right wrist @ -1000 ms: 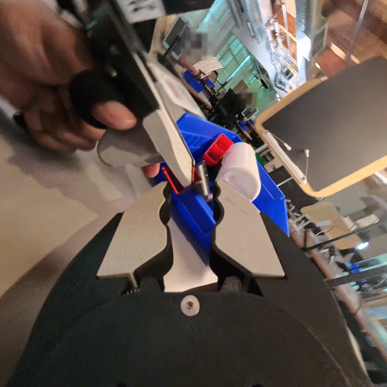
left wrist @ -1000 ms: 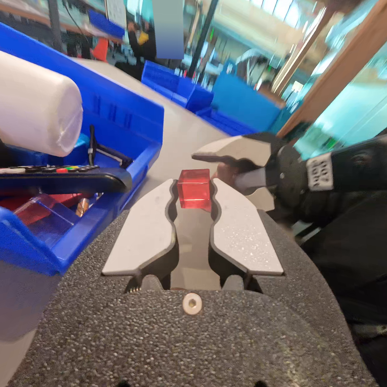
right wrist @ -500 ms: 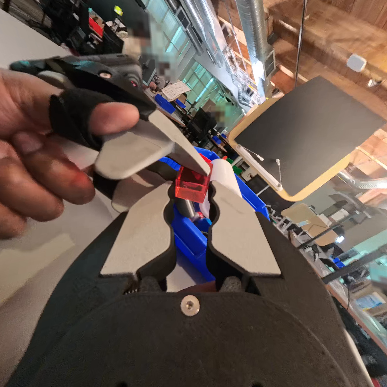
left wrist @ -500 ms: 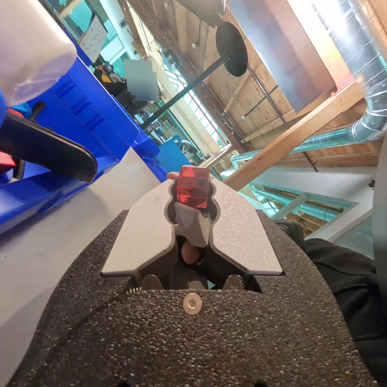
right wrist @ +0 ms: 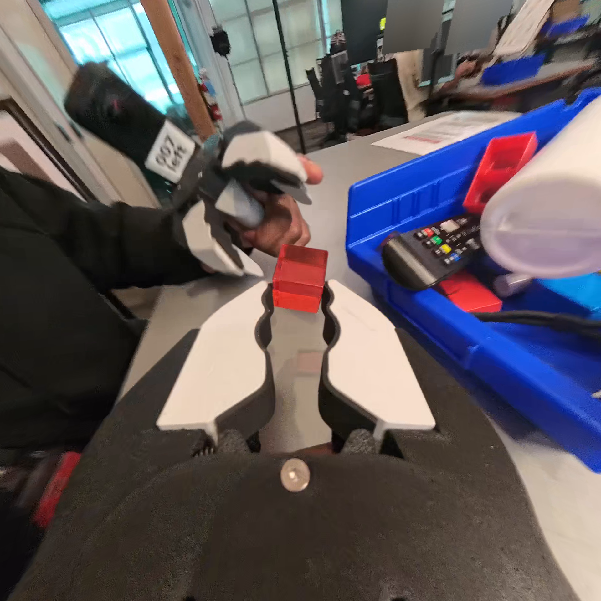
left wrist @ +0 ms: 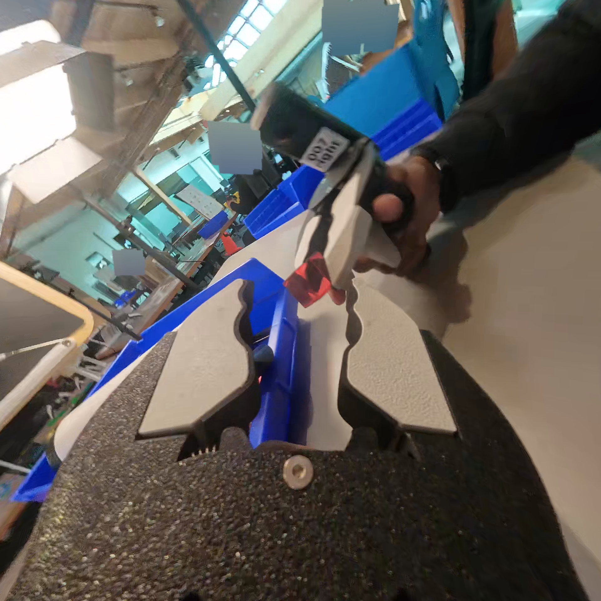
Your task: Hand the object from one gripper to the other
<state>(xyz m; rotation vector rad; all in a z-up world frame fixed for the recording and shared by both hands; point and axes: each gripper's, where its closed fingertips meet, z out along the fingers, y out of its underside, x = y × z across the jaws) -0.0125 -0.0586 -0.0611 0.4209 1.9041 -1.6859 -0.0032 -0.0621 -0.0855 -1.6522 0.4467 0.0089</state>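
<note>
A translucent red cube (right wrist: pixel 300 282) is held between the fingertips of my right gripper (right wrist: pixel 296 286), which is shut on it a little above the grey table (right wrist: pixel 338 201). My left gripper (right wrist: pixel 284 235) shows to the left of the cube in the right wrist view, held by a hand, jaws apart and clear of the cube. In the left wrist view my left gripper (left wrist: pixel 297 287) is wide open and empty. Just beyond it, the right gripper (left wrist: pixel 325 276) holds the cube (left wrist: pixel 305 283).
A blue bin (right wrist: pixel 406 192) stands to the right on the table. It holds a black remote (right wrist: pixel 429 250), a white roll (right wrist: pixel 546 211), a red box (right wrist: pixel 500 169) and other red pieces. The bin's rim (left wrist: pixel 201 302) lies under my left gripper. Only a small space, under 4 cm, lies between the two pairs of fingers.
The cube has passed from my left gripper to my right. The left gripper opened and drew back to the left; the right gripper shut on the cube.
</note>
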